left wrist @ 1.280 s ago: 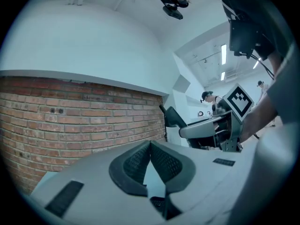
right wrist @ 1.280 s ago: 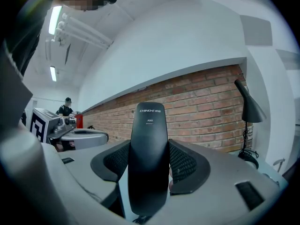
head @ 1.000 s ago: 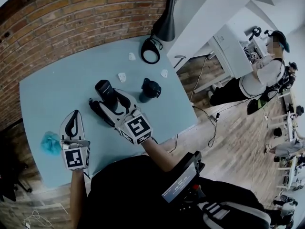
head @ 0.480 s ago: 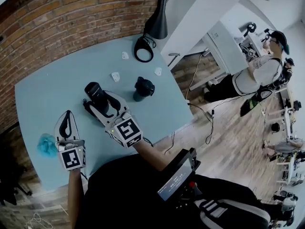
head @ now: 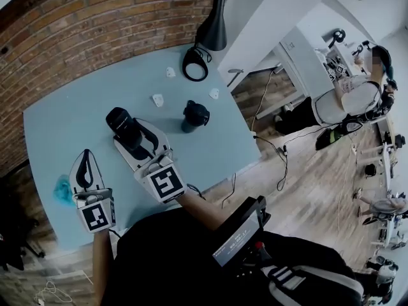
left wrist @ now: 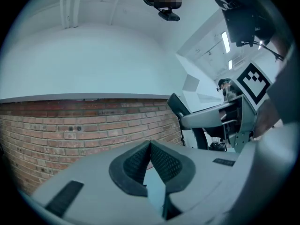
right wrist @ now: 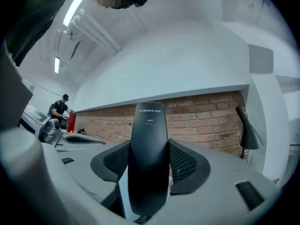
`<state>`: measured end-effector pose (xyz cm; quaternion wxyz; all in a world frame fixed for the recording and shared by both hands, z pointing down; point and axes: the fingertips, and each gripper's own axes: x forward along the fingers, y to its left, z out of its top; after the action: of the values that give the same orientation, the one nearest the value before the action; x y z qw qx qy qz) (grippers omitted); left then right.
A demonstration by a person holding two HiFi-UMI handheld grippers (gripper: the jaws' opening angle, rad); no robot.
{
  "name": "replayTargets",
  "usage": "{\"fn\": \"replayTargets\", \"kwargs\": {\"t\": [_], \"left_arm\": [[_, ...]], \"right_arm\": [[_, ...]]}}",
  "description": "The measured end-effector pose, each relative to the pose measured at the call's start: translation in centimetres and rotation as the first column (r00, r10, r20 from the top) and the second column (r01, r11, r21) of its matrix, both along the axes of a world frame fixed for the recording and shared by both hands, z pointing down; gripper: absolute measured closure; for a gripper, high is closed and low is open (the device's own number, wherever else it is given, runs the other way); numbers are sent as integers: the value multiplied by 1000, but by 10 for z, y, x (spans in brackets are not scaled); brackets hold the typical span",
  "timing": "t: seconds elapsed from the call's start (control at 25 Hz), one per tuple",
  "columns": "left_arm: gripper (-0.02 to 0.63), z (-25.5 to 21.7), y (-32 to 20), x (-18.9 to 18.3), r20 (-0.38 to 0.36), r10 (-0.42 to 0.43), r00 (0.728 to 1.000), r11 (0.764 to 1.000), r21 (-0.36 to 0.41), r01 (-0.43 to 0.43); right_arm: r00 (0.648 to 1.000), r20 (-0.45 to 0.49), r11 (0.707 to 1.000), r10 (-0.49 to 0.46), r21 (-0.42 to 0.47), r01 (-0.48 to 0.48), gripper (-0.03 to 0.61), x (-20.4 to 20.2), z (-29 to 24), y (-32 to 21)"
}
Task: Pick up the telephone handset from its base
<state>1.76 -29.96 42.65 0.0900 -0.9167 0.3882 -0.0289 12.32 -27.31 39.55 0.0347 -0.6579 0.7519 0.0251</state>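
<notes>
The right hand-held gripper [head: 135,136], clamped on the handset [right wrist: 149,153], now holds it tipped higher than a second ago, seemingly lifted. The left hand-held gripper [left wrist: 150,150] is closed and empty.

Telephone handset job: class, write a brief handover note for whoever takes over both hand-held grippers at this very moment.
Left hand-held gripper: shut and empty, over the near left part of the blue table.
Right hand-held gripper: shut on the black telephone handset, which stands upright between its pads.
Done: the handset is gripped.
Left: the base cannot be made out in any view, so check that the handset is clear of it, and lift it away if not.
</notes>
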Motion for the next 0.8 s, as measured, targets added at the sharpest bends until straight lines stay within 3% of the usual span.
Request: {"fn": "replayTargets", "kwargs": {"t": [0.28, 0.8], "left_arm": [[598, -37, 7, -25, -14, 78, 997, 993, 94, -76], [598, -12, 33, -65, -49, 135, 990, 989, 61, -132]], "right_arm": [[996, -70, 997, -53, 51, 57, 330, -49, -21, 0], [999, -39, 1000, 18, -19, -19, 330, -73, 3, 40]]}}
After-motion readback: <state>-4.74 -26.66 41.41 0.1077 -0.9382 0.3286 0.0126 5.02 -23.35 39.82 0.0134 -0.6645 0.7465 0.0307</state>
